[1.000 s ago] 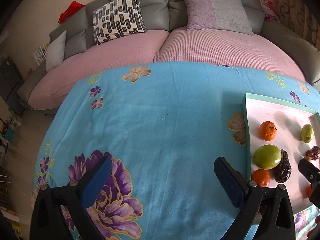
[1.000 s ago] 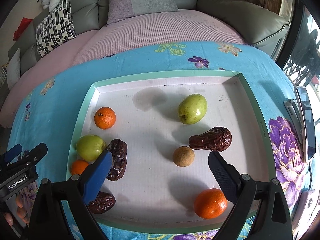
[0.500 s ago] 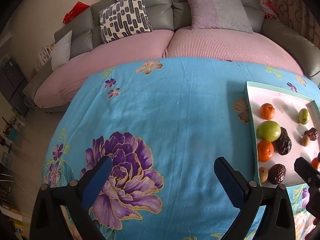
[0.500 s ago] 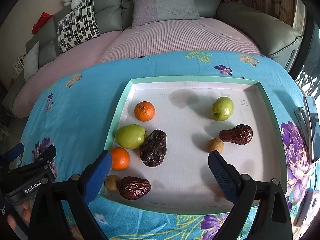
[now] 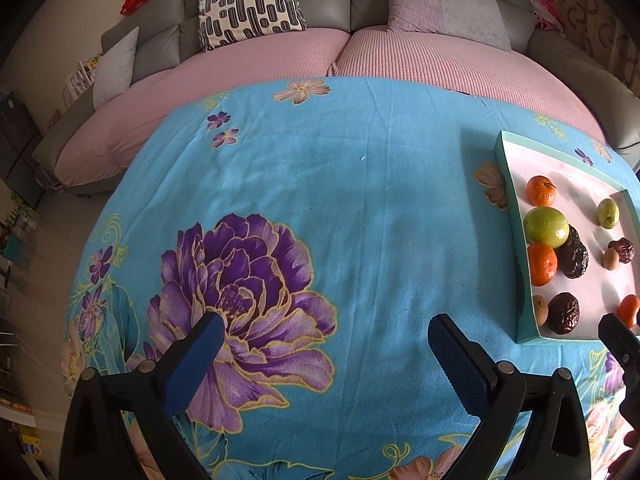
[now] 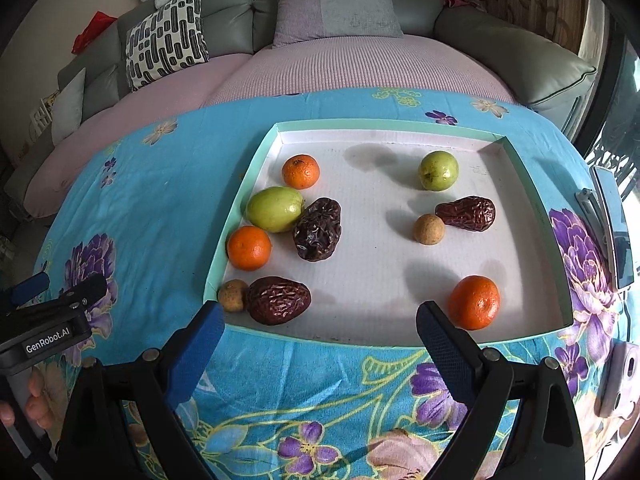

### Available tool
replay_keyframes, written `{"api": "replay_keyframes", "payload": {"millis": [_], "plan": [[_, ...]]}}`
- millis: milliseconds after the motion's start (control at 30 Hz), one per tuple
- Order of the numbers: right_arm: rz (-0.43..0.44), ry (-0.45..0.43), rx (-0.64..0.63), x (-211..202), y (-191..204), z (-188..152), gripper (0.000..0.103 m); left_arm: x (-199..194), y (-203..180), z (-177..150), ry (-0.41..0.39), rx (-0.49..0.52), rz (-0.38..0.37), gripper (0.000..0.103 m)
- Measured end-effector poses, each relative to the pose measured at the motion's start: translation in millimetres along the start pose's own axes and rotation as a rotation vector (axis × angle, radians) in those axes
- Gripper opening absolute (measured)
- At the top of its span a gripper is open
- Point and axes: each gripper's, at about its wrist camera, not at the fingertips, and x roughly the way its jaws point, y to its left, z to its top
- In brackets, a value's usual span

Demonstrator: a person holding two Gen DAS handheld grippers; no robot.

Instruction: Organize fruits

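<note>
A white tray with a teal rim (image 6: 532, 208) lies on the blue floral cloth. It holds three oranges (image 6: 301, 171) (image 6: 249, 248) (image 6: 475, 297), two green fruits (image 6: 275, 208) (image 6: 438, 170), three dark wrinkled dates (image 6: 318, 229) (image 6: 466, 213) (image 6: 278, 300) and two small brown round fruits (image 6: 429, 229) (image 6: 232, 295). My right gripper (image 6: 318, 330) is open and empty, just in front of the tray's near rim. My left gripper (image 5: 326, 344) is open and empty over bare cloth, left of the tray (image 5: 505, 168).
The blue cloth (image 5: 320, 200) with purple flowers covers the table. A grey sofa with pink covers (image 5: 280, 60) and cushions stands behind. A phone (image 6: 612, 220) and a pale object (image 6: 618, 380) lie right of the tray. The left gripper's body (image 6: 44, 320) shows at the left.
Both grippers have pulled back toward me and away from the tray. The right gripper was over the tray's fruits and is now before its near rim. Both stay open.
</note>
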Motion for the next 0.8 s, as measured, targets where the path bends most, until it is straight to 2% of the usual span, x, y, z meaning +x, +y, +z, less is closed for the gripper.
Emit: {"api": "replay_keyframes", "payload": {"millis": [800], "plan": [[-0.01, 0.019, -0.019, 8.3, 5.3, -0.7, 0.097, 5.9, -4.4, -0.9, 0.035, 0.014, -0.031, 0.103]]}}
